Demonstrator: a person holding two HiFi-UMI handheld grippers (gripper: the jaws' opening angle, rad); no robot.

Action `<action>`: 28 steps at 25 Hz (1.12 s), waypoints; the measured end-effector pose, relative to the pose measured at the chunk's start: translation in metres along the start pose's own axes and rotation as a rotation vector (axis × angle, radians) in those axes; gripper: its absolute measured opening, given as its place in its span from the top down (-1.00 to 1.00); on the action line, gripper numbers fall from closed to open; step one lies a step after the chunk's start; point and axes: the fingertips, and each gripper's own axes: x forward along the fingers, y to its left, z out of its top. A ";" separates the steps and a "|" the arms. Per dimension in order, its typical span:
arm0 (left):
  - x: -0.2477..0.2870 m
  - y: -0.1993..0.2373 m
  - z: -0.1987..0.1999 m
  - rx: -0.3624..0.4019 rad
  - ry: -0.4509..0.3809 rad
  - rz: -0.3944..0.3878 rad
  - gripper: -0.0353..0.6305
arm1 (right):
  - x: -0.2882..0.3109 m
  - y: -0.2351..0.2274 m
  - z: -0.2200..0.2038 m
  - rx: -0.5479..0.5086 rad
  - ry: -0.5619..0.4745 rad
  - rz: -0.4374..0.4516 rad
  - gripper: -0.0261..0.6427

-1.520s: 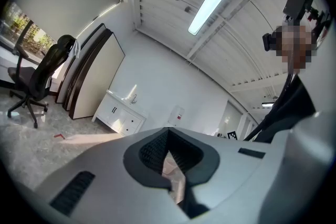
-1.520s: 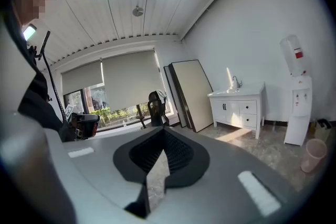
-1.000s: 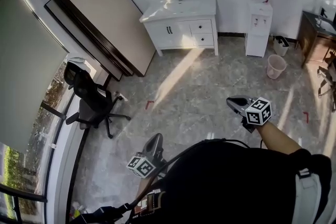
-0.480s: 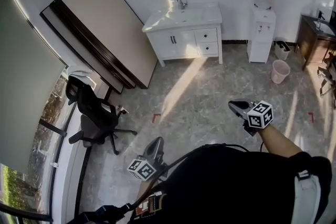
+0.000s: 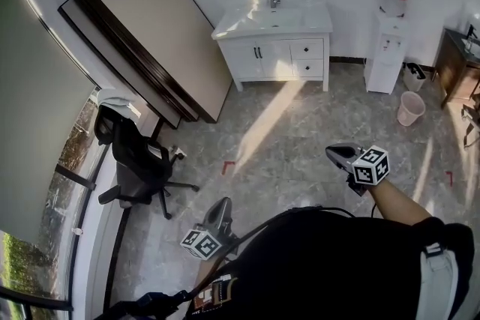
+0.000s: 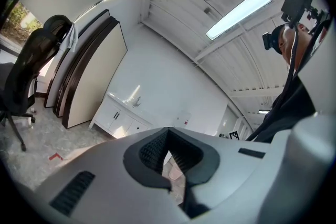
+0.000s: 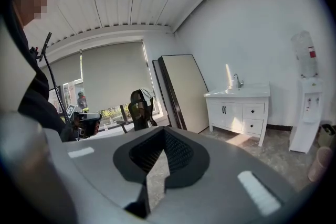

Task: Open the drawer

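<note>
A white sink cabinet (image 5: 274, 49) stands against the far wall, with two small drawers (image 5: 307, 49) stacked on its right side, both closed. The right gripper view also shows the cabinet (image 7: 239, 113) and its drawers (image 7: 253, 110), some way ahead. My left gripper (image 5: 223, 204) is low at my side, its jaws together and empty (image 6: 168, 129). My right gripper (image 5: 335, 151) is held out in front, pointing toward the cabinet, with its jaws (image 7: 164, 129) closed on nothing. Both are far from the drawers.
A black office chair (image 5: 139, 161) stands at the left by the window. Large boards (image 5: 150, 34) lean on the left wall. A water dispenser (image 5: 390, 41), a pink bin (image 5: 410, 109) and a dark desk (image 5: 457, 56) line the right. Marble floor lies between.
The cabinet has slid right and slightly down in the head view as I walk across the room. Both grippers keep the same pose, jaws together.
</note>
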 end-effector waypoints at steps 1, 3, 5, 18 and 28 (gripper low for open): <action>0.007 0.004 0.002 0.003 -0.003 0.011 0.92 | 0.007 -0.007 0.004 -0.005 0.001 0.013 0.92; 0.027 0.010 0.006 0.012 -0.014 0.033 0.92 | 0.021 -0.026 0.012 -0.019 0.005 0.041 0.92; 0.050 0.014 0.014 0.017 -0.031 0.055 0.92 | 0.036 -0.050 0.022 -0.029 0.011 0.065 0.92; 0.181 0.020 0.036 -0.003 -0.136 0.170 0.92 | 0.100 -0.191 0.106 -0.083 0.015 0.215 0.92; 0.237 0.055 0.047 -0.006 -0.111 0.199 0.92 | 0.154 -0.245 0.102 -0.033 0.046 0.241 0.92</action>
